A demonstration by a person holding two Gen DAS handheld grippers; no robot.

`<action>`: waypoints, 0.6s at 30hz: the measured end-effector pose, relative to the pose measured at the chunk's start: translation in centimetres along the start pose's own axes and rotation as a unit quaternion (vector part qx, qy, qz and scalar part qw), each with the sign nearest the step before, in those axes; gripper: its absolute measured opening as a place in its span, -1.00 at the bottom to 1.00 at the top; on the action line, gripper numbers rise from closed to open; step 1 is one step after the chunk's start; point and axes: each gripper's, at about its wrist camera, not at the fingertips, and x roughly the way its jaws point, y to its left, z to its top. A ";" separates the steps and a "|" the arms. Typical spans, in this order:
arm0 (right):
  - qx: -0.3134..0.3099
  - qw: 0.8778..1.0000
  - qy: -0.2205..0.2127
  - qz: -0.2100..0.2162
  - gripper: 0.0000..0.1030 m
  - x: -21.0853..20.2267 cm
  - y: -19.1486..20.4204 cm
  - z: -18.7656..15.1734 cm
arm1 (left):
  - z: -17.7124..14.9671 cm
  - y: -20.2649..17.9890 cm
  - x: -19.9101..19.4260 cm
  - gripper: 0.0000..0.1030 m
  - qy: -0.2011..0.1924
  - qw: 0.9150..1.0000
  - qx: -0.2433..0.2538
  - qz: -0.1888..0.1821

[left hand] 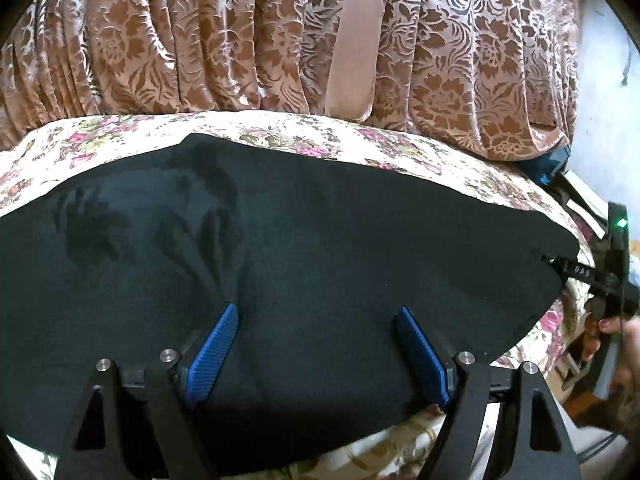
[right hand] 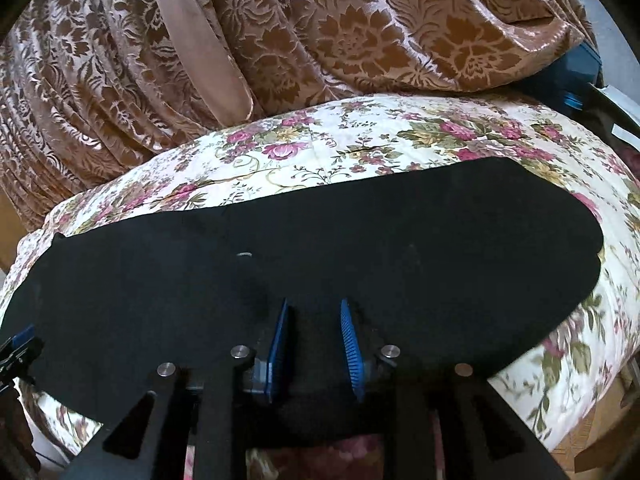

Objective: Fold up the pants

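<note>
Black pants lie spread lengthwise on a floral bedspread. My left gripper is wide open, its blue pads resting over the near part of the fabric with nothing pinched. In the right wrist view the pants stretch from lower left to right. My right gripper hovers at the near edge with its blue pads partly closed, a gap between them; fabric lies under and between them. The right gripper also shows at the right edge of the left wrist view.
A brown flowered curtain hangs behind the bed, also in the right wrist view. A blue box sits at the far right by the wall. The bedspread edge drops off near me.
</note>
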 end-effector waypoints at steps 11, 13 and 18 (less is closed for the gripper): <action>0.020 1.000 -0.024 -0.006 -0.45 0.2 0.0 -0.2 | 9.5 3.0 2.4 0.36 0.010 0.998 -0.055 -0.017; 0.026 0.999 -0.028 -0.003 -0.45 0.2 -0.2 -0.3 | 11.1 4.0 4.7 0.22 0.038 0.997 -0.061 0.007; 0.024 0.999 -0.031 -0.002 -0.45 0.2 -0.1 -0.4 | 11.7 7.6 9.4 0.12 0.064 0.989 -0.092 0.098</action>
